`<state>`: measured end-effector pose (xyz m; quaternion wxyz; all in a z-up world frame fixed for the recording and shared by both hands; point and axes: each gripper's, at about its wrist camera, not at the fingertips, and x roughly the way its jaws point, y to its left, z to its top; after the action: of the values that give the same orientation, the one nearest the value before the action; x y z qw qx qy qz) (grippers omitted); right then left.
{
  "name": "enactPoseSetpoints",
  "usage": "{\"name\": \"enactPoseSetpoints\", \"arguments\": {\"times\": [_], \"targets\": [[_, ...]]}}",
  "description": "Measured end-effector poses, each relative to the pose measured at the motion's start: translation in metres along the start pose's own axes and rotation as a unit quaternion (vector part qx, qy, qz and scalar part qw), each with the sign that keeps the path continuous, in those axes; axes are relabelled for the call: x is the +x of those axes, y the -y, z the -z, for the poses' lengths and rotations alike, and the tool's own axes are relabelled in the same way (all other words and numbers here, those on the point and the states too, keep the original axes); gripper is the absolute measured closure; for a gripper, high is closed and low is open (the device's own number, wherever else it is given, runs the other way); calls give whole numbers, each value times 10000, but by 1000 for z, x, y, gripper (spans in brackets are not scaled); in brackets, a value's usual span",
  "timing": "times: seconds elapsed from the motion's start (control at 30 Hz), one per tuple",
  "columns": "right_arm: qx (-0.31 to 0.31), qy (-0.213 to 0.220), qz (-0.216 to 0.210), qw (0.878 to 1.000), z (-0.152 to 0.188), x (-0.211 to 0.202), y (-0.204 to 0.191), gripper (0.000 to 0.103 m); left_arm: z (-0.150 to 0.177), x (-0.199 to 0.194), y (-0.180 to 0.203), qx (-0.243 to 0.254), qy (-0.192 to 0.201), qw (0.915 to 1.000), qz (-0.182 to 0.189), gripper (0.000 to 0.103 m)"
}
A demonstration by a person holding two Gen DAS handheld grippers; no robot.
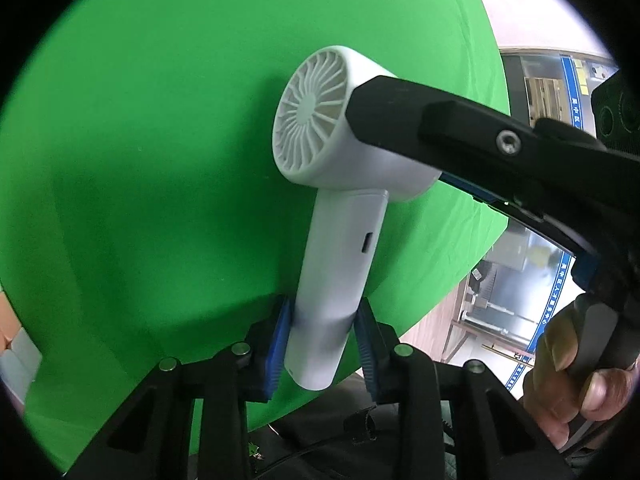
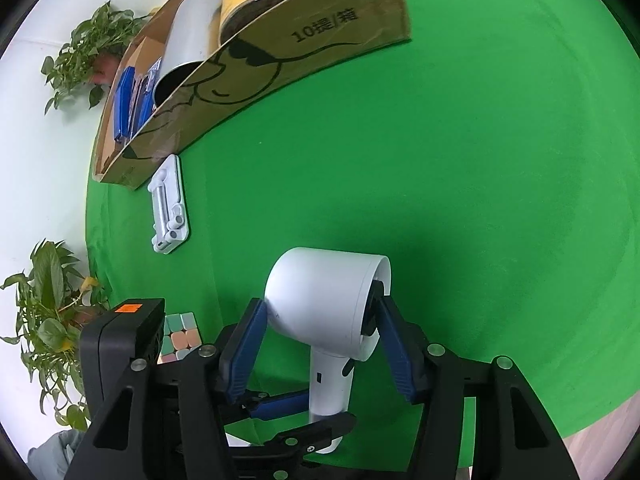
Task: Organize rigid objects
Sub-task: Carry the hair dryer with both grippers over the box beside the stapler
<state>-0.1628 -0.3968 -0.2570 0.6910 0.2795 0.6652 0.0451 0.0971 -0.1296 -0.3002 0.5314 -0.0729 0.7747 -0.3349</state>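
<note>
A white handheld fan [image 1: 320,120] with a round head and a straight handle [image 1: 344,272] is over the green table [image 1: 140,200]. My left gripper [image 1: 323,308] is shut on the handle's lower end, a blue pad on each side. My right gripper [image 1: 400,144] reaches in from the right and clamps the head. In the right wrist view the fan [image 2: 320,292] sits between my right gripper [image 2: 320,308] pads, one on the rounded back and one at the open front rim. Below it, the left gripper [image 2: 320,416] holds the handle.
A cardboard box [image 2: 320,28] at the table's far side holds cans and blue flat items. A white folded stand [image 2: 168,208] lies in front of it. A pastel puzzle cube [image 2: 180,336] sits near the left edge. Potted plants [image 2: 48,320] stand beyond. A hand [image 1: 572,380] grips the right tool.
</note>
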Motion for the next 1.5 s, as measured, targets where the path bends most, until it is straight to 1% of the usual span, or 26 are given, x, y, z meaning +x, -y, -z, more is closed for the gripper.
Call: {"name": "enactPoseSetpoints", "arguments": {"times": [0.07, 0.13, 0.17, 0.2, 0.23, 0.27, 0.3, 0.4, 0.47, 0.57, 0.63, 0.67, 0.7, 0.73, 0.77, 0.87, 0.97, 1.07, 1.13, 1.17, 1.2, 1.23, 1.27, 1.33, 1.4, 1.5], "targets": [[-32, 7, -11, 10000, 2, 4, -2, 49, -2, -4, -4, -30, 27, 10000, 14, 73], [-133, 45, 6, 9999, -2, 7, -12, 52, 0, -10, -7, 13, 73, 9999, 84, 75], [-210, 125, -70, 9997, -2, 1, -13, 65, 2, -11, -6, 121, 117, 9998, 94, 76], [-229, 161, -217, 9994, -4, -1, -17, 79, 6, -16, -7, 190, 177, 9996, 95, 76], [-239, 187, -360, 9989, -7, -5, -25, 85, 7, -20, -6, 162, 216, 9996, 122, 76], [-290, 202, -389, 9986, -9, -8, -31, 94, 8, -23, -5, 149, 260, 9994, 171, 76], [-385, 212, -421, 9981, -12, -10, -41, 97, 7, -28, -4, 189, 314, 9991, 228, 77], [-449, 178, -252, 9985, -21, -7, -52, 94, 5, -28, -6, 125, 309, 9993, 167, 78], [-337, 199, -254, 9989, -25, -7, -50, 95, 2, -23, -3, 117, 314, 9993, 135, 79], [-412, 251, -97, 9988, -24, -9, -47, 94, -2, -20, -8, 70, 317, 9992, 212, 79], [-330, 263, -153, 9990, -22, -13, -37, 94, 0, -12, -7, 90, 302, 9992, 227, 79], [-290, 274, -133, 9991, -20, -15, -33, 87, 0, -11, -6, 92, 303, 9992, 262, 79], [-271, 276, -11, 9993, -19, -15, -29, 66, -3, -15, -8, 65, 308, 9990, 314, 79], [-210, 297, 154, 9992, -16, -16, -25, 55, -9, -25, -13, 46, 308, 9988, 365, 79], [-157, 324, 156, 9992, -14, -17, -22, 53, -10, -29, -12, 50, 310, 9988, 364, 79], [-39, 243, 52, 9997, -5, -18, -15, 53, -14, -35, -10, 77, 345, 9989, 299, 79], [-10, -87, 14, 10000, 4, -4, -12, 53, -15, -50, -15, 188, 401, 9989, 173, 79], [211, -213, -237, 9993, 5, 11, -6, 53, -18, -48, -8, 303, 425, 9986, 75, 79], [347, -223, -392, 9984, 5, 17, -6, 56, -18, -47, -5, 387, 431, 9983, -27, 79], [334, -220, -324, 9987, 4, 20, -7, 60, -18, -48, -4, 411, 446, 9981, -113, 79], [282, -210, -289, 9990, 4, 20, -9, 67, -18, -50, -5, 408, 465, 9980, -153, 79], [243, -180, -286, 9991, 4, 19, -10, 73, -18, -52, -5, 403, 490, 9979, -136, 79], [230, -137, -358, 9990, 3, 18, -12, 74, -18, -57, -5, 430, 559, 9974, -133, 79], [135, 16, -495, 9987, 1, 9, -20, 74, -15, -74, 3, 583, 743, 9953, -221, 79], [-147, 240, -565, 9980, -4, -8, -37, 74, -11, -89, 17, 724, 943, 9922, -383, 79], [-453, 567, -726, 9947, -15, -34, -63, 74, -10, -125, 26, 805, 1309, 9865, -560, 79]]}}
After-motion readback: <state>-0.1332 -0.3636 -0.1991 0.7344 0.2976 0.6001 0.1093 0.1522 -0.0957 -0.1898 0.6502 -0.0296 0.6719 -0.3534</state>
